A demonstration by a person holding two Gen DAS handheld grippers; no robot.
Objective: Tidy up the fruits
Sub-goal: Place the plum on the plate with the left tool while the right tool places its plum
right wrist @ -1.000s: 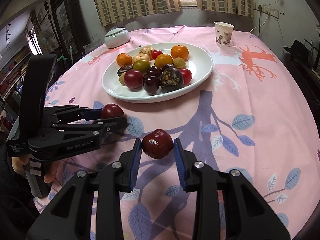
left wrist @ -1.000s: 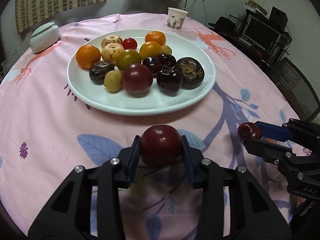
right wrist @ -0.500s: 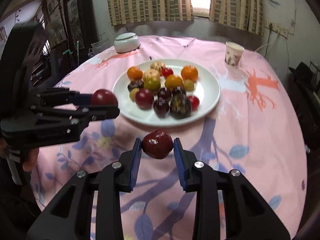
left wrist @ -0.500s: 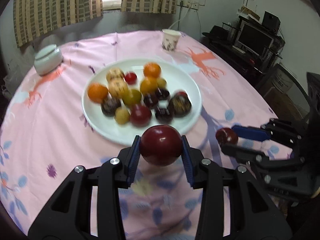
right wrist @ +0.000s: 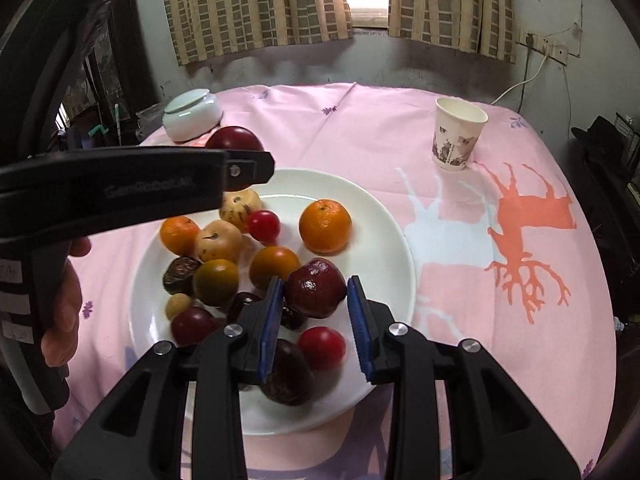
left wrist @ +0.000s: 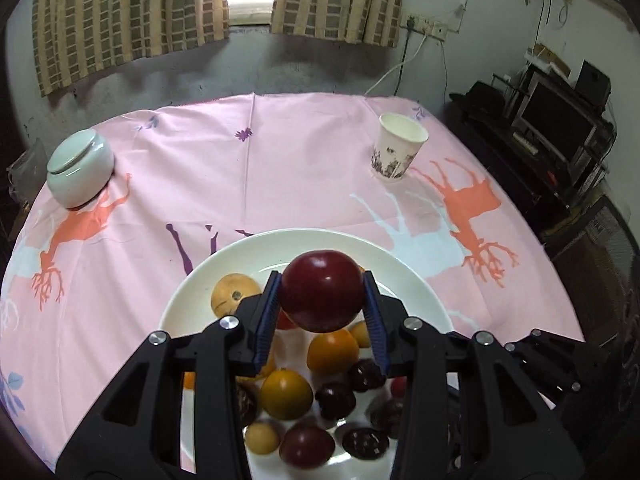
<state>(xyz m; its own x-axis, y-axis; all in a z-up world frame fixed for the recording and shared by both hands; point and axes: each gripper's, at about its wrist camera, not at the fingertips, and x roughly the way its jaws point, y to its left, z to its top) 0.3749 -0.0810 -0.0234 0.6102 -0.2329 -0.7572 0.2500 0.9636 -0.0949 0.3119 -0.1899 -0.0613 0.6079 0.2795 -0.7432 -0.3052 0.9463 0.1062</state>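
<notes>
My left gripper is shut on a dark red plum and holds it above the far part of the white plate. In the right wrist view the left gripper shows over the plate's far left rim with its plum. My right gripper is shut on a smaller dark red plum above the plate's middle. The plate holds several fruits: oranges, red tomatoes, yellow-brown fruits and dark plums.
A paper cup stands at the far right of the pink tablecloth; it also shows in the left wrist view. A pale lidded jar stands at the far left. Dark furniture and a monitor stand beyond the table's right edge.
Both grippers have moved forward from the table's near side to above the plate, each still holding its plum. The plate's fruits now lie under and behind the fingers.
</notes>
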